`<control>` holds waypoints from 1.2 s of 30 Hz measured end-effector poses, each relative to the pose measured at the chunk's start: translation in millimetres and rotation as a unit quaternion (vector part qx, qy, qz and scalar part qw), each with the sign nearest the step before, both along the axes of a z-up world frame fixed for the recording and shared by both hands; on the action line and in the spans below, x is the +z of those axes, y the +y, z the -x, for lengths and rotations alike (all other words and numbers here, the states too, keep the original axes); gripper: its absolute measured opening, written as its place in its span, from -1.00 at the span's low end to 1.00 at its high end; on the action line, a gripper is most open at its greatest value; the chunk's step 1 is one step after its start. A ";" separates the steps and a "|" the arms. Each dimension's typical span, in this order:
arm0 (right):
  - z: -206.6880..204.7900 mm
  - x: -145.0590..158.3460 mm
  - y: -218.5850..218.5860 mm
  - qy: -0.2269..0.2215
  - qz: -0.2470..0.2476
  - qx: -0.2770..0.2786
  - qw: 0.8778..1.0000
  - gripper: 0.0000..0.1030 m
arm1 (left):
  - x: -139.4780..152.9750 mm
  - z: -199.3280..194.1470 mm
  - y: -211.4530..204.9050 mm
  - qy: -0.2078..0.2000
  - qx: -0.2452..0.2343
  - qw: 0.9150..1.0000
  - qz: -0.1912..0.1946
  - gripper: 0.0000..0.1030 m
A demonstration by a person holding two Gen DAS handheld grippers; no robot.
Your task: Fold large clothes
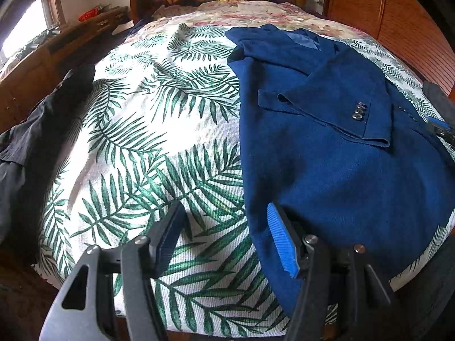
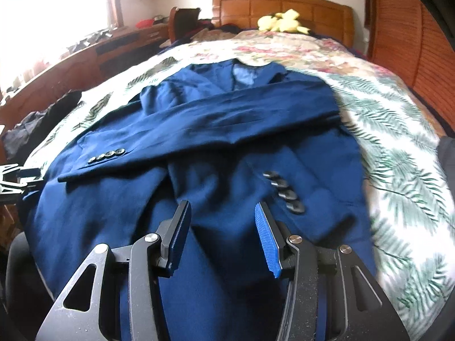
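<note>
Right wrist view: the dark blue woollen blazer (image 2: 216, 153) is seen ahead of the right gripper (image 2: 221, 233), sleeves crossed over its front. Both the right and the left gripper (image 1: 224, 238) are spread, holding nothing. Sleeve-folding appears finished; the hem must next be pinched and carried toward the collar.

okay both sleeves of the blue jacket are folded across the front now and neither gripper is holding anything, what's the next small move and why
Probably lower the open left gripper and the open right gripper onto the near hem of the jacket and pinch it. Both sleeves already lie crossed over the front, so what seems left is folding the bottom up toward the collar. The hem sits right under both grippers at the bed edge.
</note>
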State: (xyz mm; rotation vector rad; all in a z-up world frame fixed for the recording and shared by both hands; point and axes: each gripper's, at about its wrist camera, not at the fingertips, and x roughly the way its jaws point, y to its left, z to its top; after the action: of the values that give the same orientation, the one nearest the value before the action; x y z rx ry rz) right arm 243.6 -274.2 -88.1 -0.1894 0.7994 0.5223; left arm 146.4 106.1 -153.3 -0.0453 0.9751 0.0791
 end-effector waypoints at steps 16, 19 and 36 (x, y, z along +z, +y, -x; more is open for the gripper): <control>75.4 -11.5 -131.0 0.048 0.038 -0.076 0.995 0.36 | 12.0 34.9 -24.4 -0.014 -0.059 0.998 0.018 0.18; 81.9 -12.7 -130.1 0.048 0.042 -0.074 0.995 0.36 | 11.2 39.7 -30.4 -0.016 -0.067 0.997 0.023 0.18; 91.8 -14.4 -114.0 0.055 0.018 -0.051 0.997 0.02 | 8.6 53.4 -37.3 -0.037 -0.085 0.994 0.063 0.17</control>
State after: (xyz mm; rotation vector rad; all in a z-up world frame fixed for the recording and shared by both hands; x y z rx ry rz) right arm 151.8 -388.3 -102.5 -0.1530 0.9210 0.4239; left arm 93.0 68.8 -144.7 -0.0813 0.9060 -0.1401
